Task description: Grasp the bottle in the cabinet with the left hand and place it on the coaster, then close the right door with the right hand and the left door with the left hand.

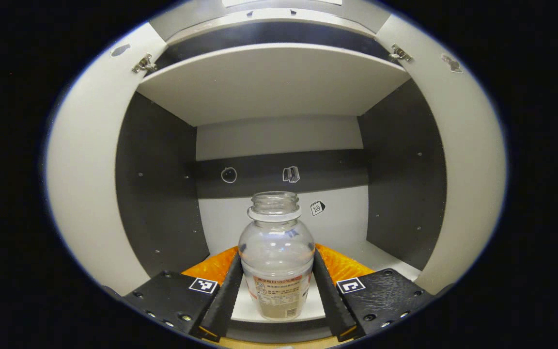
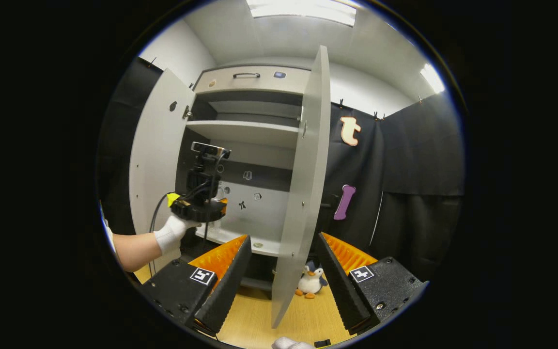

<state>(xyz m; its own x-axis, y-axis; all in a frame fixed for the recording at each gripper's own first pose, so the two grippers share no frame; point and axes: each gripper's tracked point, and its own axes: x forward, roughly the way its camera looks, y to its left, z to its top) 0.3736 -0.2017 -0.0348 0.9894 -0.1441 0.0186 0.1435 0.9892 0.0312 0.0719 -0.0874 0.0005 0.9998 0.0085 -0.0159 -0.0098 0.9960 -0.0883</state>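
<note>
Capless labelled bottle [image 1: 276, 261], print unreadable

A calendar sticker [image 1: 317, 208] on the cabinet back reads "10".

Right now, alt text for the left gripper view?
A capless clear bottle stands upright on the cabinet's lower shelf between the left gripper's open fingers, apparently not yet clamped. Both cabinet doors stand open; an upper shelf spans above.
</note>
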